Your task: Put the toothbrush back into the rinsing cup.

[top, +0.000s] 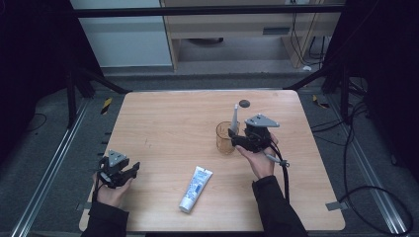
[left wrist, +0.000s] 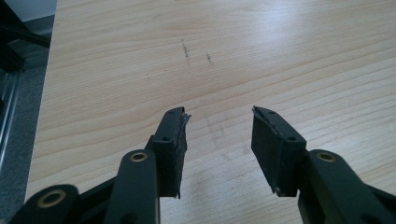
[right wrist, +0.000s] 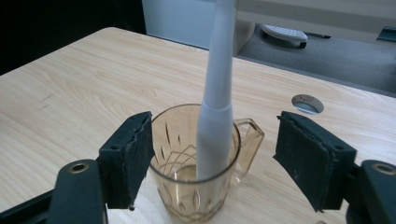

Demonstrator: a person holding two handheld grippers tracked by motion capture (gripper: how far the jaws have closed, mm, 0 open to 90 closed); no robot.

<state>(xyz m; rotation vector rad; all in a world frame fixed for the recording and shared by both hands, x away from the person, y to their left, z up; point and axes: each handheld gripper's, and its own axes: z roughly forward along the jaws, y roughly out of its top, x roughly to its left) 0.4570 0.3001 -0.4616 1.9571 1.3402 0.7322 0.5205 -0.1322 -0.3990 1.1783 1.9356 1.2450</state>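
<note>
Around the mug (right wrist: 196,186), right gripper (right wrist: 212,158) jaws gape, clear.

The left hand (top: 112,190) rests at about 8 o'clock from the table's middle, its dark-sleeved forearm coming in from the bottom edge. It holds the left gripper (top: 132,170) low and pointing toward 2 o'clock, jaws parted, nothing between them. The right hand (top: 259,157) sits at about 3 o'clock, palm up, forearm running back toward 5 o'clock. The right gripper (top: 232,140) points toward 9 o'clock, its pads (right wrist: 128,156) standing wide apart and pressing on nothing.
</note>
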